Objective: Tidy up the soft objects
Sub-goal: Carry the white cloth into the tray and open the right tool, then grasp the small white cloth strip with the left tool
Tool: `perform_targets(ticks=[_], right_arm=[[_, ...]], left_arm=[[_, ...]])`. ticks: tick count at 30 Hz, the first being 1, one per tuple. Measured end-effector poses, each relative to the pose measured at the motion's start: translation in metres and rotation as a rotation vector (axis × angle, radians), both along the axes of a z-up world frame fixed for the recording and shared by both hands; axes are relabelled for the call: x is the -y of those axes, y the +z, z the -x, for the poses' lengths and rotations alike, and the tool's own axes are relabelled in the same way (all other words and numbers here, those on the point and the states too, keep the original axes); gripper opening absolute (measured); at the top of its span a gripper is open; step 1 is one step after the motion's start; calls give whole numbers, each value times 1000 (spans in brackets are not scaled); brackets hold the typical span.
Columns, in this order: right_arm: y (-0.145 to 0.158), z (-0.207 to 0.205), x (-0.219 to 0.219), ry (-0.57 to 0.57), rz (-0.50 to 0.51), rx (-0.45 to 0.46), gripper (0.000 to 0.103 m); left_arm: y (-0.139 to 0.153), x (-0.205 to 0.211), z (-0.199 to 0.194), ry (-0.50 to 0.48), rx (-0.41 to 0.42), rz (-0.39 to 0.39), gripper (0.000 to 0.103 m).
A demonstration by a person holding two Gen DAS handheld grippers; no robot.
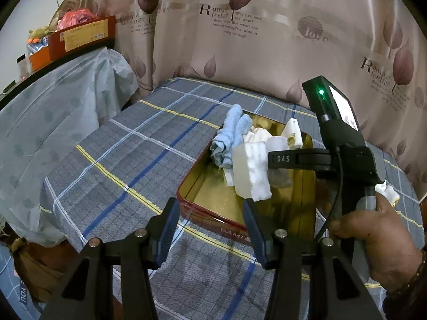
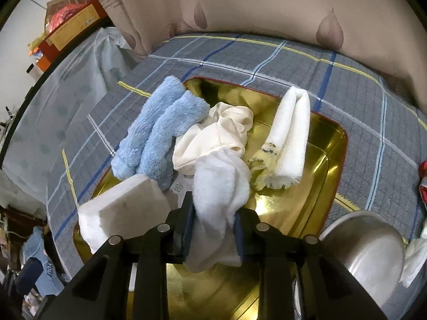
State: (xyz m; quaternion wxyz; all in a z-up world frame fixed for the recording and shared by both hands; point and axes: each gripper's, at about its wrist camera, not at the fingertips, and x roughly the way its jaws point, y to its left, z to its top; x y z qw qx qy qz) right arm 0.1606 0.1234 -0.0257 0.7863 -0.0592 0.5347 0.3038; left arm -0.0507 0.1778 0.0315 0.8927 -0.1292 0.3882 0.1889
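A gold tin tray with a red rim (image 1: 202, 186) (image 2: 328, 160) lies on the plaid bed. In it are a rolled light-blue towel (image 1: 232, 136) (image 2: 160, 130), a cream cloth (image 2: 216, 136), a folded white towel with a yellow edge (image 2: 291, 138) (image 1: 293, 130) and a white sponge block (image 1: 250, 170) (image 2: 125, 208). My right gripper (image 2: 213, 229) is shut on a white cloth (image 2: 221, 186) and holds it over the tray; it also shows in the left wrist view (image 1: 277, 160). My left gripper (image 1: 213, 226) is open and empty in front of the tray's near rim.
A patterned curtain (image 1: 267, 26) hangs behind the bed. A plastic-covered table (image 1: 53, 106) with boxes stands at the left. A metal bowl (image 2: 365, 248) and another white cloth (image 2: 416, 261) lie right of the tray.
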Motion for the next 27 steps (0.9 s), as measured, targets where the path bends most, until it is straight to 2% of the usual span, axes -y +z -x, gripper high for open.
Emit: perform_targets(ticks=[3,6,12,14,16,19,21,24,27], right_arm=[[4,2,0,-9,6,16,36],[11,4,6,-24,-25,11,38],[39,16,36,-76,-147,27,52],[49,19,47,-97,-196,37,53],[60,28,66,-114,-252,71,53],[77,53,108,-163,-289,175,54],[81,69,141,-212,-274,236,64],[76,92,205,-317,-194,313,68],[60,107,267,-415,-9,376,68]], left_arm=[[-1,0,-2,-2,-7,3,50],[-2,0,-3,-5,-16,3,50],[-3,0,-4,-11,-27,5,50],[-4,1,-4,-14,-32,9,50],[-5,2,-4,-18,-41,9,50],[-4,3,-4,-22,-39,-3,50],[-2,3,-3,-27,-30,-6,50],[-1,7,-2,-43,-22,-12,50],[-3,14,-4,-81,-26,-7,50]])
